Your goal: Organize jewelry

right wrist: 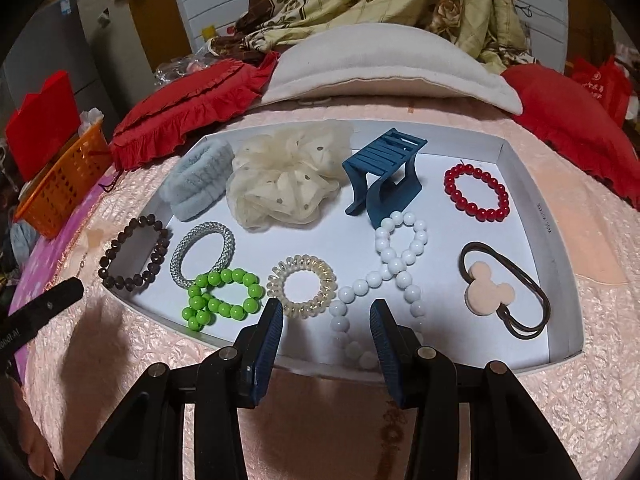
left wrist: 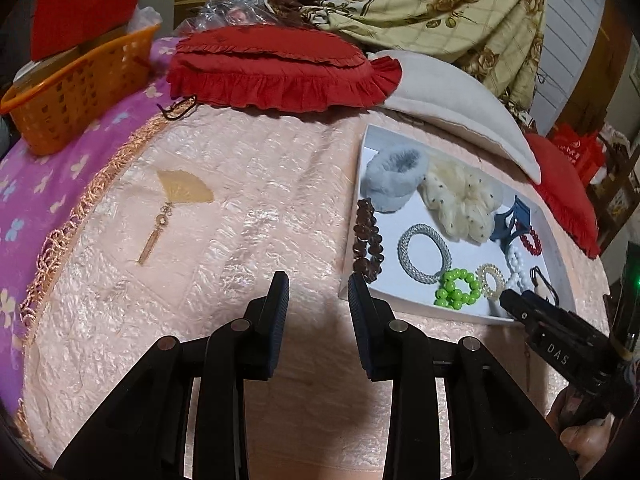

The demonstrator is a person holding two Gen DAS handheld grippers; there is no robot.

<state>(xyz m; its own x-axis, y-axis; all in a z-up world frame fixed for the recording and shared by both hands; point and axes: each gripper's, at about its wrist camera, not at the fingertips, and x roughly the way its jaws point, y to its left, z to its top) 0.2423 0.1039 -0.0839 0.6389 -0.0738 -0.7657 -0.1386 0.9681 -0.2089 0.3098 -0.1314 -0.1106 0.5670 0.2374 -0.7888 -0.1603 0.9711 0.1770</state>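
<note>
Both of my grippers hang over the pink bedspread (left wrist: pixel 248 216), and both are released, with nothing between the jaws. My left gripper (left wrist: pixel 318 288) sits just off the near left corner of the white tray (right wrist: pixel 536 216). My right gripper (right wrist: pixel 327 316) sits over the tray's near edge, above the white beads (right wrist: pixel 394 264).

Loose items:
- The fan pendant (left wrist: pixel 182 194) lies alone on the bedspread, well left of the tray. It looks thin, stiff and possibly brittle, with a limp tassel. I judge the junction below the fan blade to be the safest hold.
- The brown bracelet (right wrist: pixel 132 254) straddles the tray's left edge, half out. The faceted beads look hard and slick; I would pinch across a single strand, not the whole loop.

In the tray:
- The white strand lies looped from the middle to the near edge. It will drape and slide when lifted.
- The green beads (right wrist: pixel 222 294) and silver bangle (right wrist: pixel 202 252) overlap near the front left. Lifting one may drag the other.
- The coil tie (right wrist: pixel 302 286), red bracelet (right wrist: pixel 476 192) and mouse tie (right wrist: pixel 504 294) lie separate.
- The claw clip (right wrist: pixel 382 170) is rigid.
- The blue scrunchie (right wrist: pixel 200 182) and cream scrunchie (right wrist: pixel 288 176) at the far left are soft and compress under a pinch.

Everything here appears light.
</note>
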